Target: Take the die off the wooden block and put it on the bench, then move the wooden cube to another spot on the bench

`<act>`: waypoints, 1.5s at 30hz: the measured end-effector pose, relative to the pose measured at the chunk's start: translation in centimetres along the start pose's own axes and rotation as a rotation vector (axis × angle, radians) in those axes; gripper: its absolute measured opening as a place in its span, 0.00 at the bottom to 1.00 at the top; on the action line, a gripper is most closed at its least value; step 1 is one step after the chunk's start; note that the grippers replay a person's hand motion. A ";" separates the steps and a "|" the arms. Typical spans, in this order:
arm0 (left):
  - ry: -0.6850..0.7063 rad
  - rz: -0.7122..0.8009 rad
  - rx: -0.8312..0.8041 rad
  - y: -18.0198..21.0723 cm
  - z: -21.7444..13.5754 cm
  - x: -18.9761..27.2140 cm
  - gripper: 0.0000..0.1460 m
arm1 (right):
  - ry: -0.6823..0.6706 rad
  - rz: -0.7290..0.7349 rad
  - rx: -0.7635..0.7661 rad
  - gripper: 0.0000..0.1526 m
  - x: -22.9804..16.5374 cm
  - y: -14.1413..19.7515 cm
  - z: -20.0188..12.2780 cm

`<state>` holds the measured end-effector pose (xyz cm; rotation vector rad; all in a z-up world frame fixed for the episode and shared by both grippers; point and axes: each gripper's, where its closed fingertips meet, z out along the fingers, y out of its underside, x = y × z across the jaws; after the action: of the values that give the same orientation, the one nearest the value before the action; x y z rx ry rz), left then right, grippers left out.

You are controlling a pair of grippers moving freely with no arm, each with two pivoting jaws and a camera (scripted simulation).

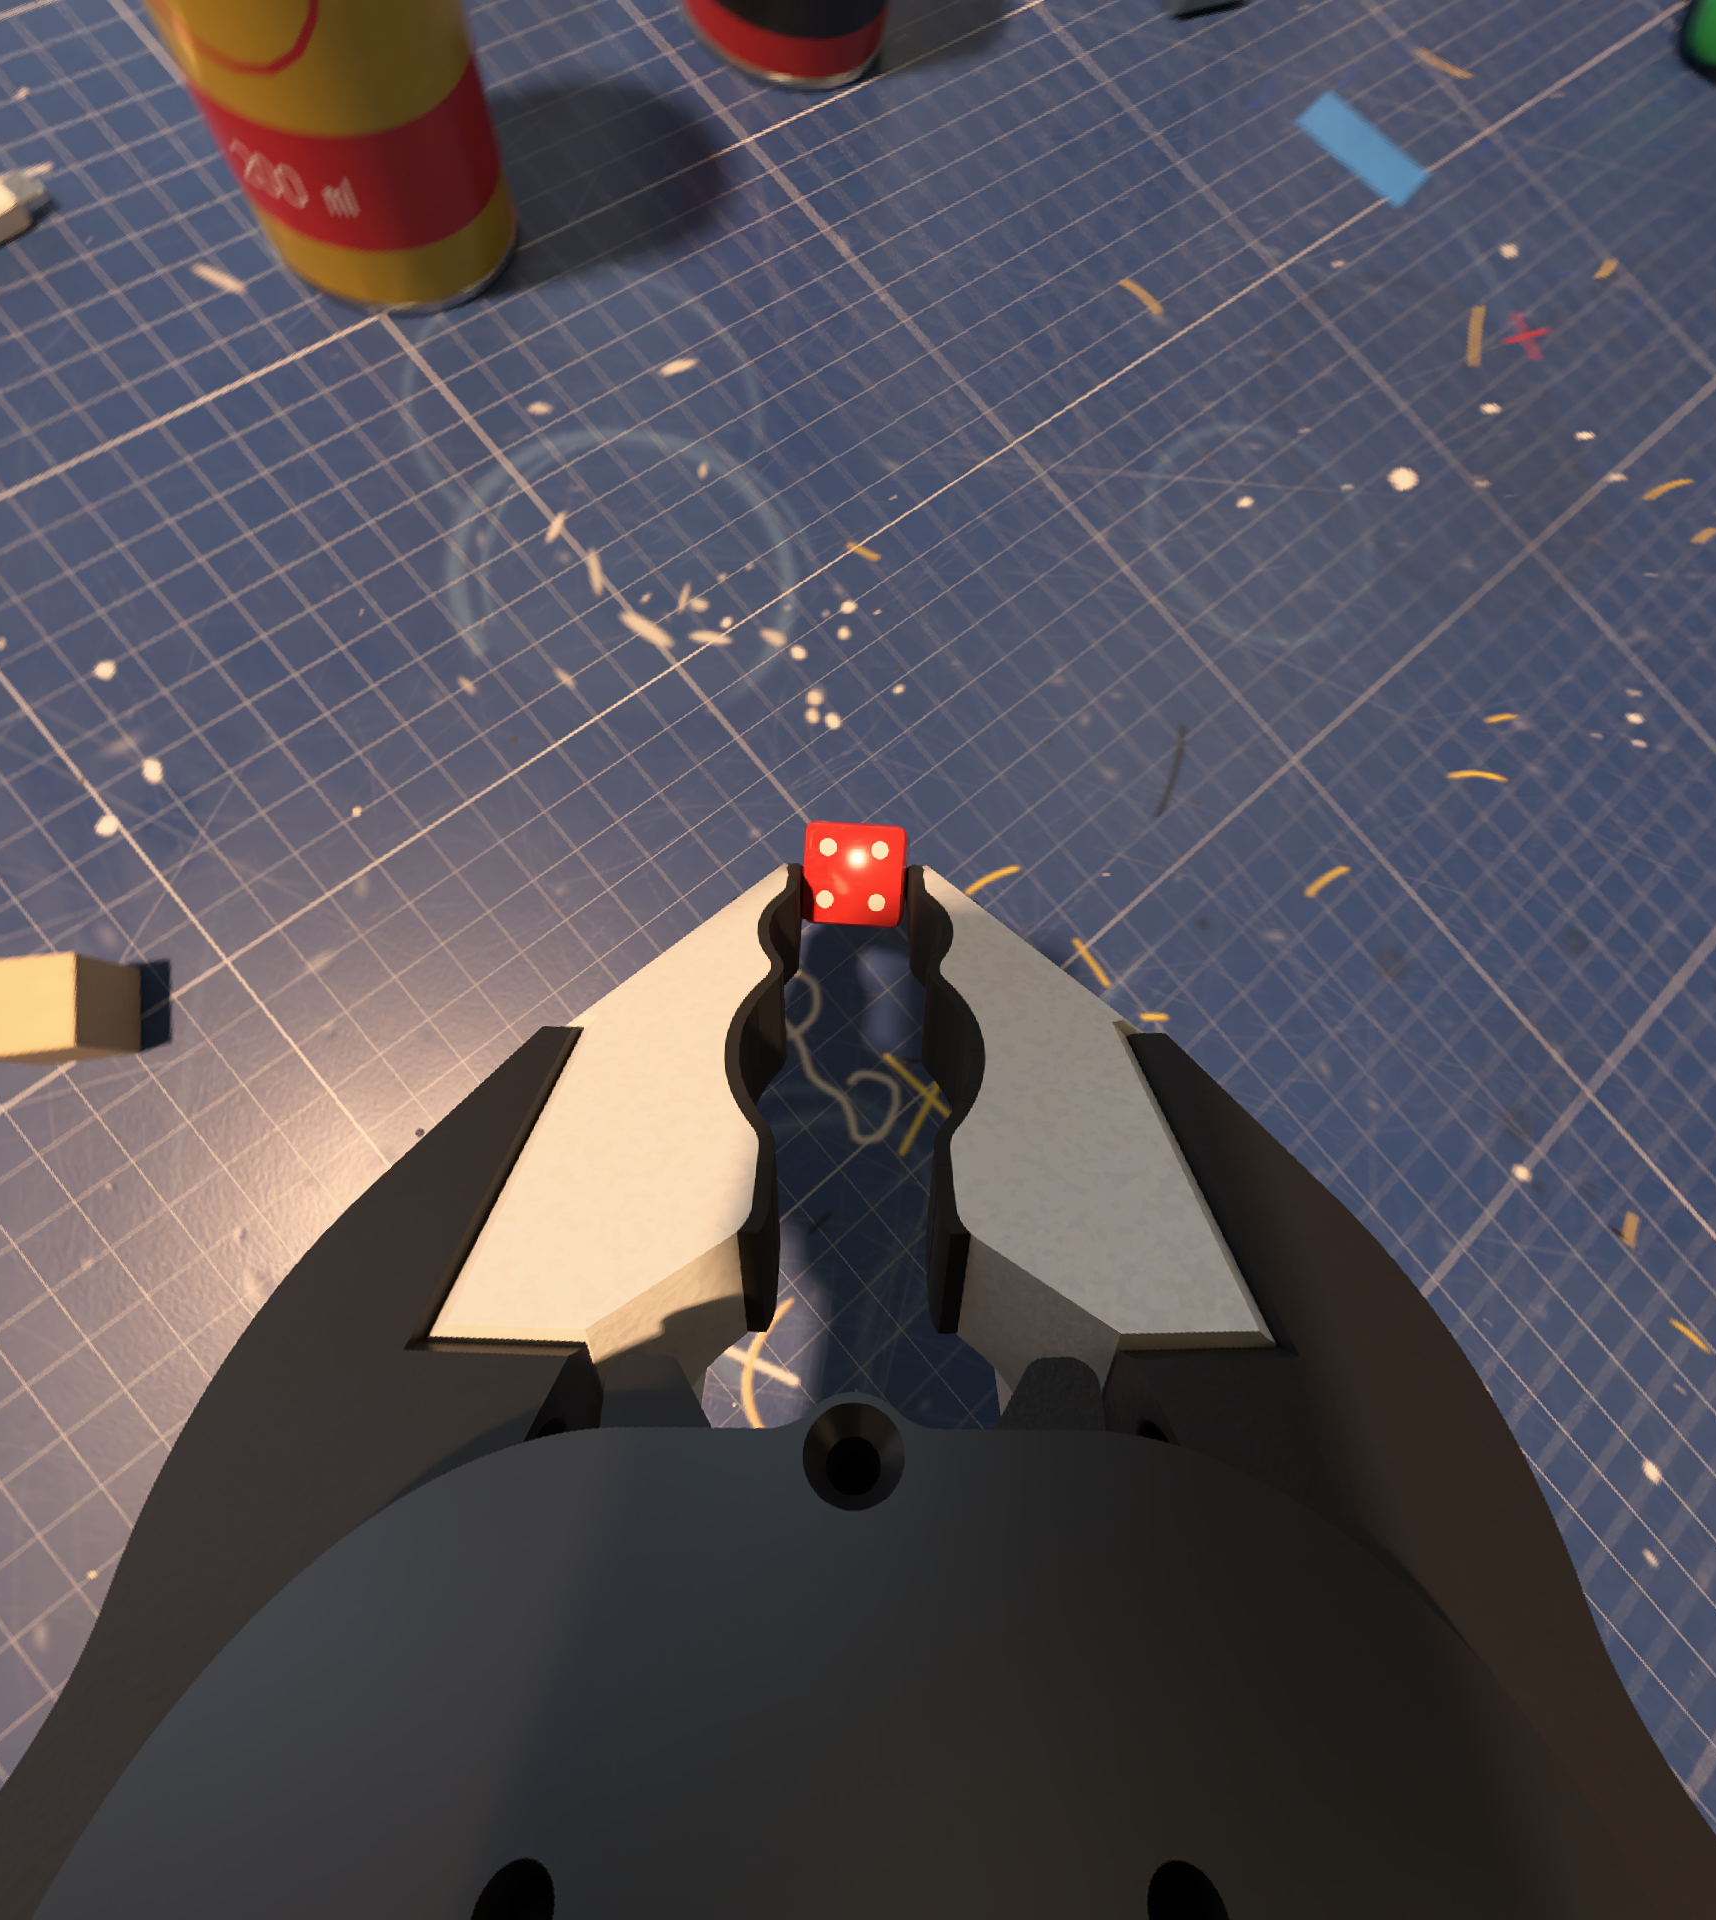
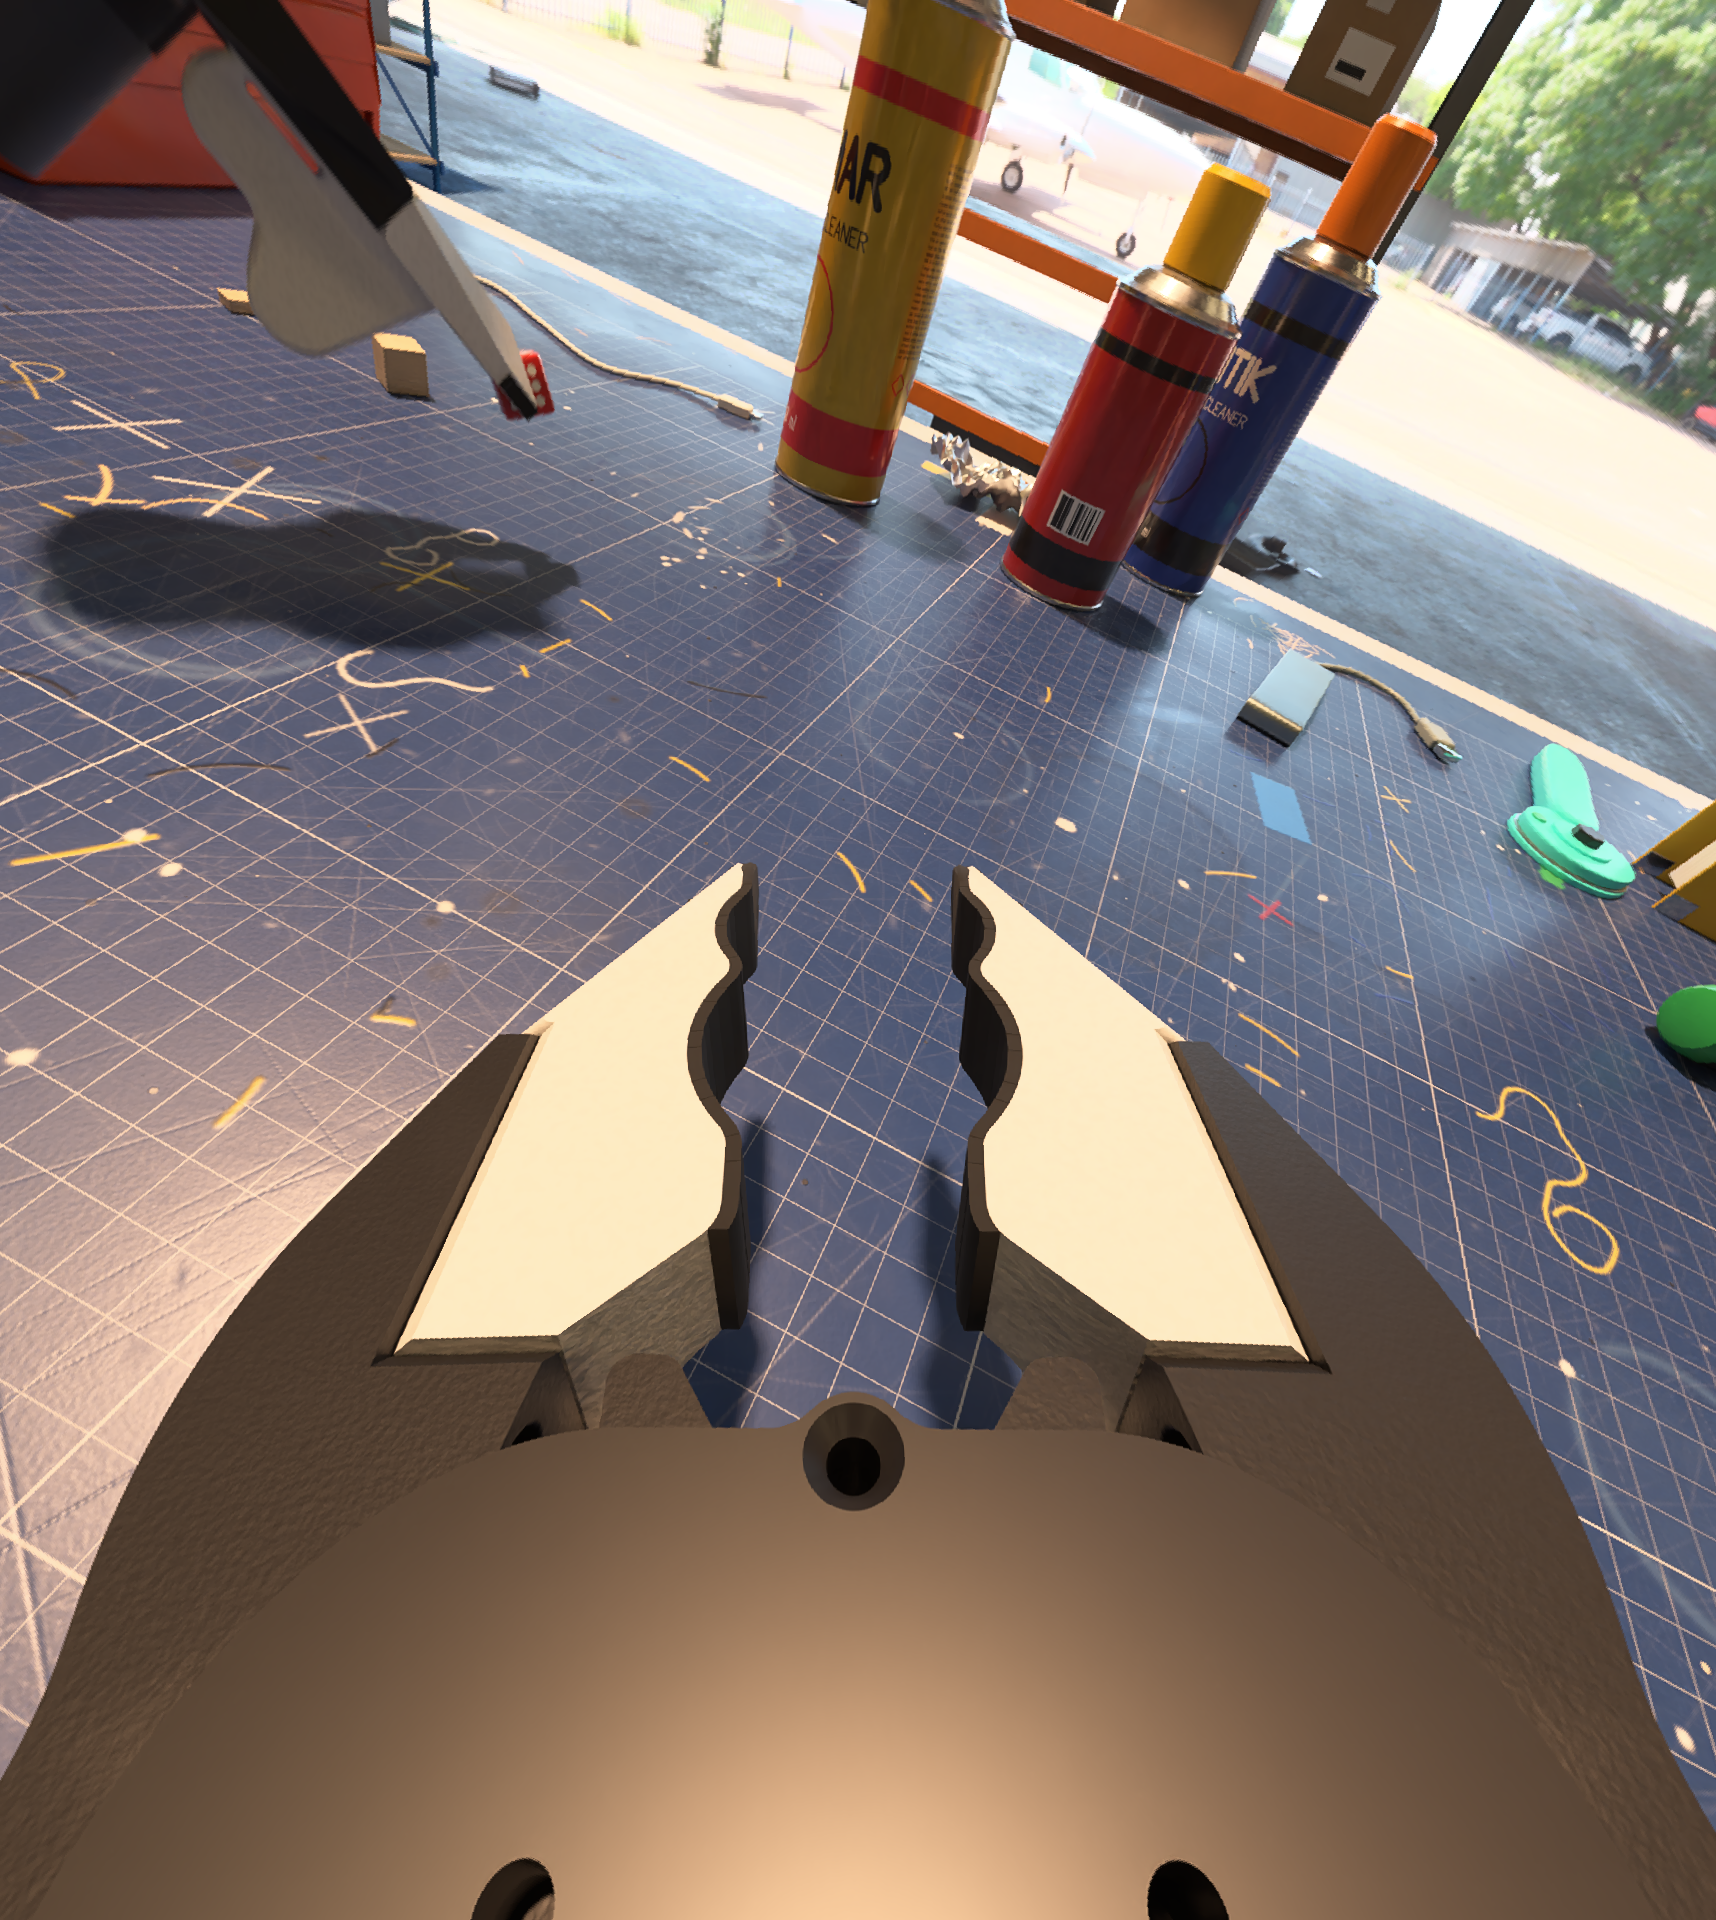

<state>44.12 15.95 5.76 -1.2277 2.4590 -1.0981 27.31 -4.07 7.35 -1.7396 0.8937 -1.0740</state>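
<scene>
The left tool [image 1: 854, 883] is clamped on a small red die [image 1: 854, 871] with white pips, pinched between its two fingertips and held above the blue gridded tabletop [image 1: 1249, 727]. The face of the die turned toward the wrist camera shows five pips. The wooden cube [image 1: 49, 1006] sits alone on the tabletop, well apart from the die, off to the left in the left wrist view. From the right wrist view, the left tool [image 2: 519, 390] hangs in the far left of the scene with the die [image 2: 532, 382] at its tip, clear of its own shadow on the mat, and the wooden cube [image 2: 402, 364] lies just beyond it.

The right tool [image 2: 854, 883] hovers low over a bare stretch of mat, its jaws apart and holding nothing.

Farther back stand a tall yellow spray can [image 2: 880, 260], a red spray can [image 2: 1124, 416] and a blue spray can [image 2: 1259, 395]. A green marker cap [image 2: 1711, 1023] lies at the right edge.
</scene>
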 end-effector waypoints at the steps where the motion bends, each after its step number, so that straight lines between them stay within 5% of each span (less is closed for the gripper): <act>1: -0.022 -0.011 0.005 0.4 0.4 -0.3 0.13 | 0.000 0.001 -0.002 0.24 0.0 0.0 0.0; 13: -0.004 -0.098 0.013 3.6 2.9 -0.5 0.13 | 0.000 -0.001 -0.004 0.24 0.0 0.0 0.1; 18: 0.042 -0.081 0.011 3.8 1.9 0.5 0.35 | 0.000 0.000 -0.004 0.24 0.0 0.0 0.0; 28: 0.101 0.028 0.247 -0.8 -7.5 1.8 0.39 | 0.002 -0.002 -0.005 0.24 0.0 0.1 0.0; 33: -0.006 -0.035 0.352 -3.9 -11.8 -4.4 0.39 | 0.009 -0.006 -0.004 0.24 0.1 0.0 0.0; 38: -0.120 -0.120 0.233 -1.9 -10.0 -11.8 0.40 | 0.010 -0.010 -0.006 0.24 0.0 0.1 0.0; 45: -0.185 -0.150 -0.033 0.9 -3.5 -15.9 0.42 | 0.018 -0.001 -0.010 0.24 0.2 0.1 0.1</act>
<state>52.21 30.07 5.18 -1.4736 2.2868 -0.9344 27.43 -4.27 7.27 -1.7415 0.9101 -1.0892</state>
